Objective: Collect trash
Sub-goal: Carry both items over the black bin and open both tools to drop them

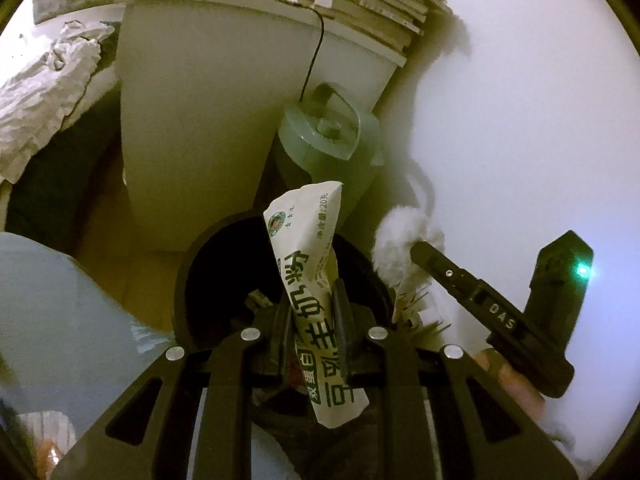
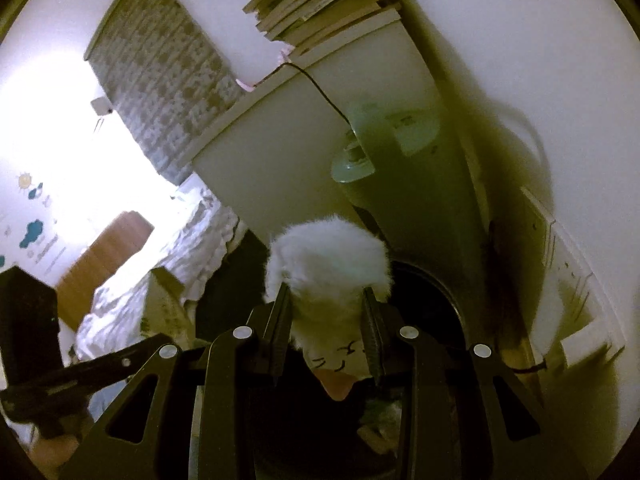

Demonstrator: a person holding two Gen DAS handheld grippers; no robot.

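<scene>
My left gripper (image 1: 314,296) is shut on a white snack wrapper (image 1: 310,248) with green Chinese print, held above the mouth of a round black trash bin (image 1: 188,280). My right gripper (image 2: 326,300) is shut on a white fluffy item (image 2: 328,256) with a printed paper or fabric part below it; it shows in the left wrist view (image 1: 404,240) to the right of the bin. The bin also shows in the right wrist view (image 2: 436,300), behind and right of the fluffy item.
A white cabinet (image 1: 192,112) with stacked books (image 1: 368,4) and a black cable (image 1: 314,60) stands behind the bin. A grey-green fan-like appliance (image 1: 328,136) sits beside it. A bed with rumpled bedding (image 2: 168,256) lies left; a white wall (image 1: 520,100) is on the right.
</scene>
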